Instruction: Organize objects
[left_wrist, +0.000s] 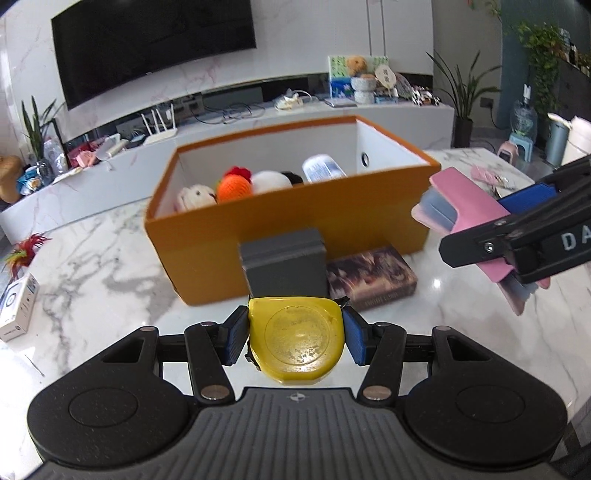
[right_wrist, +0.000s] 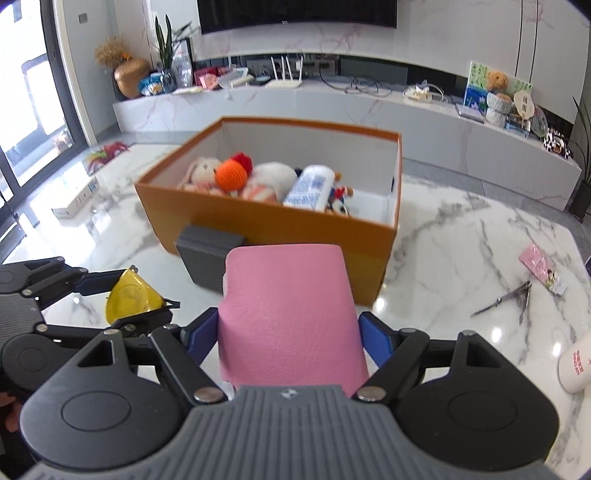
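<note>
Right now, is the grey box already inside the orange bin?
No. The grey box stands on the marble table against the outside front wall of the orange bin, not among the toys inside.

left gripper (left_wrist: 296, 338): we hold it tilted downward, blue pads clamped on a yellow tape measure (left_wrist: 297, 339) | right gripper (right_wrist: 290, 332): tilted downward too, pads pressed on a pink wallet (right_wrist: 288, 314), at our left gripper's 2 o'clock
</note>
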